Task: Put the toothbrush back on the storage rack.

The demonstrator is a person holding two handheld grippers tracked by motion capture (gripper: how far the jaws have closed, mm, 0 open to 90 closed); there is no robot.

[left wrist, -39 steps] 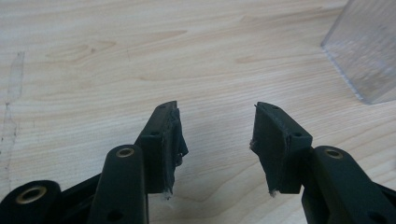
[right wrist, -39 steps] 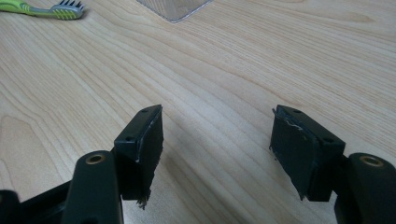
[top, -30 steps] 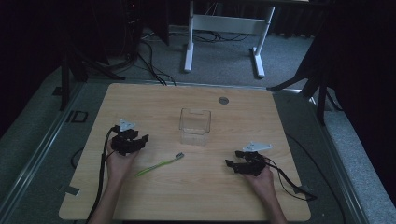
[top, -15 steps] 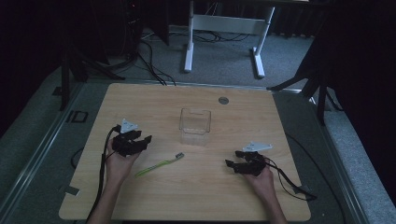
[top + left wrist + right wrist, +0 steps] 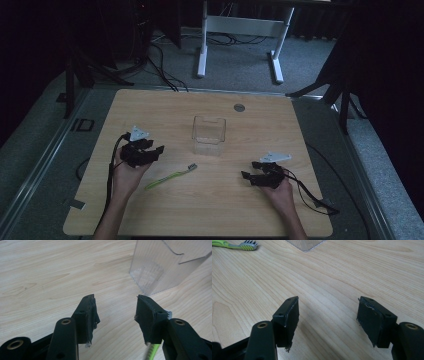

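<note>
1. The table [image 5: 150,115] carries a clear box [image 5: 209,135] near its centre.
2. The left gripper [image 5: 152,151], at 9 o'clock from the box, has its jaws spread wide on nothing.
3. The right gripper [image 5: 250,170], at 4 o'clock from the box, is likewise released and empty.
4. The toothbrush [image 5: 171,176] lies flat at 7 o'clock from the box, between the grippers and nearer the left one.
5. The right gripper view shows its bristles [image 5: 249,245]; the left gripper view shows a green sliver [image 5: 150,351] beside one jaw.
</note>
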